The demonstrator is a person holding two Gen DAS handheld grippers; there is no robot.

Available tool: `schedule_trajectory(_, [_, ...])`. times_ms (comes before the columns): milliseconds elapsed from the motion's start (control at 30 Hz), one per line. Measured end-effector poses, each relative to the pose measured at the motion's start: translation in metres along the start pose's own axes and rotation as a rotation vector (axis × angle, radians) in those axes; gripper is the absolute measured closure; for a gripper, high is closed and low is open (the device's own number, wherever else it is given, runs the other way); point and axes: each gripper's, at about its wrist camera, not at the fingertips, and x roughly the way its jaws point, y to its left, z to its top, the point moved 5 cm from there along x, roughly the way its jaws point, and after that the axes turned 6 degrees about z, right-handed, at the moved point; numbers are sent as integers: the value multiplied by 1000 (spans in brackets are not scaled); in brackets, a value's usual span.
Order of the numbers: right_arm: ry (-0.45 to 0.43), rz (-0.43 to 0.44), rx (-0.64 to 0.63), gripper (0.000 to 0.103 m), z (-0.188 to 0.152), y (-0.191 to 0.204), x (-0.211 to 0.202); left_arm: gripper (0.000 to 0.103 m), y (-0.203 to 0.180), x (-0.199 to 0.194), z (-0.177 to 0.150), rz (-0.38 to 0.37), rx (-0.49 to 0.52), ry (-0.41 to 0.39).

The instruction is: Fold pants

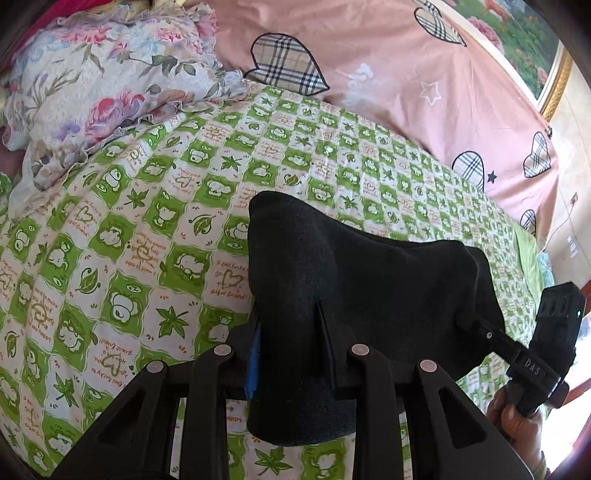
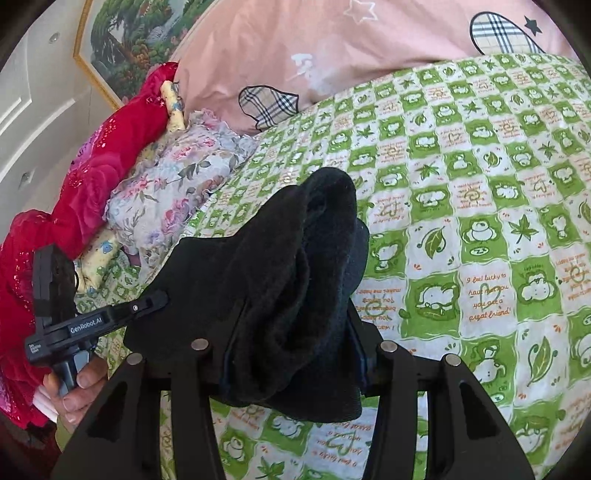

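Gripping black pants (image 1: 354, 280) above the bed (image 1: 129, 229), both claws are clamped: left (image 1: 291, 354) reads "GenRobot.AI", right (image 2: 295, 350) "DAS".

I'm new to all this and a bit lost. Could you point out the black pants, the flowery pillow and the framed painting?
black pants (image 1: 369, 280), left wrist view, middle of the lifted fabric.
flowery pillow (image 1: 110, 85), left wrist view, its printed top face.
framed painting (image 2: 136, 33), right wrist view, the painted trees.
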Motion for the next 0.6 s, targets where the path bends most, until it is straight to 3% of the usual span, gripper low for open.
schedule_trajectory(200, [8,-13,20,44,-4,-13,1,66,0,9,-9,21,24,10])
schedule_trajectory(367, [-1,-34,43,31,-7,-19,-6,58,4,9,-14,30,13,16])
schedule_trajectory(500, [-17,-57,49,28,-9,-21,-16,48,6,4,-15,47,8,13])
schedule_trajectory(600, [-20,-81,37,25,-12,-20,-22,45,6,0,-18,53,7,16])
